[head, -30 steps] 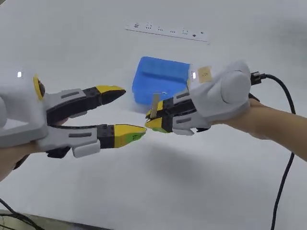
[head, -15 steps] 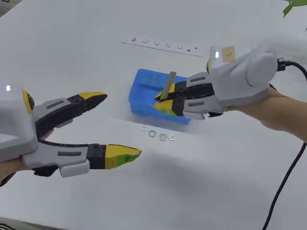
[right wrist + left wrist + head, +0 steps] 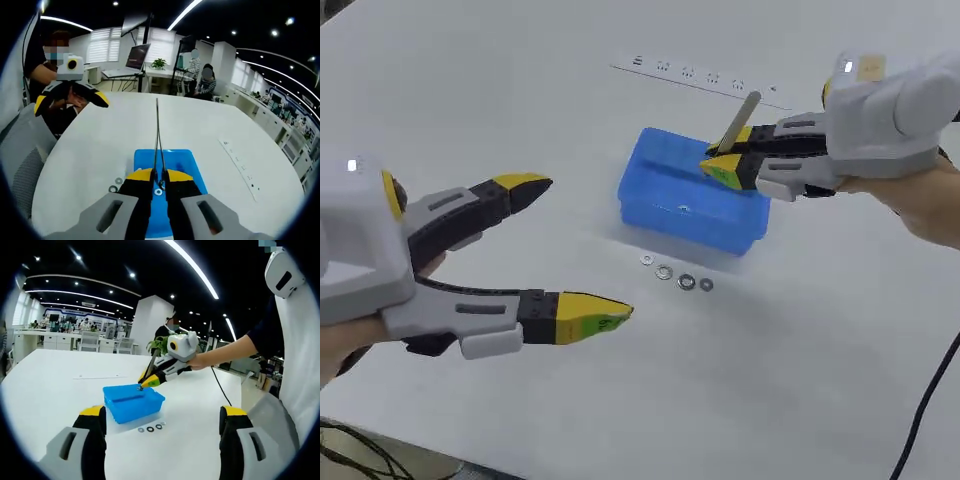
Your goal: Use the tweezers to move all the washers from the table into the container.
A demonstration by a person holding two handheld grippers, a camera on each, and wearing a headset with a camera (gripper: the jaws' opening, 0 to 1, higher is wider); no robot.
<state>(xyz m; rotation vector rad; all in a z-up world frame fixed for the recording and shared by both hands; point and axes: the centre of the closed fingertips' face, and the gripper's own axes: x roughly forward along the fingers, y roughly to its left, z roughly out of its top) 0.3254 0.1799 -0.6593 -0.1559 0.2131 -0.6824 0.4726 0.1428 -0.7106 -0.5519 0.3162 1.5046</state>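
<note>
Jaws of the right gripper are pressed together on the tweezers, whose free end slants toward the upper right of the head view. Jaws of the left gripper are spread wide and hold nothing. This gripper hovers over the bench at the lower left.

Position: the right gripper's tip sits over the right half of the blue container, at the centre of the frame. In the right gripper view a small ring shows at the jaw tips, against the container's blue floor. Whether it is pinched in the tweezers or already lying inside cannot be told. Four washers lie in a short row on the bench, just in front of the container's near wall.

Procedure, as judged: if a washer is in the tweezers, ease the squeeze only with the tips inside the rim and low, so that it does not bounce out. Next, bring the tips down to the row, take one washer by its edge, and lift it clear of the near wall before crossing.

Surroundings: a white power strip lies beyond the container, well apart. A black cable trails at the right edge. The left gripper is near the row's left end; hold it back so that it does not block the approach.
</note>
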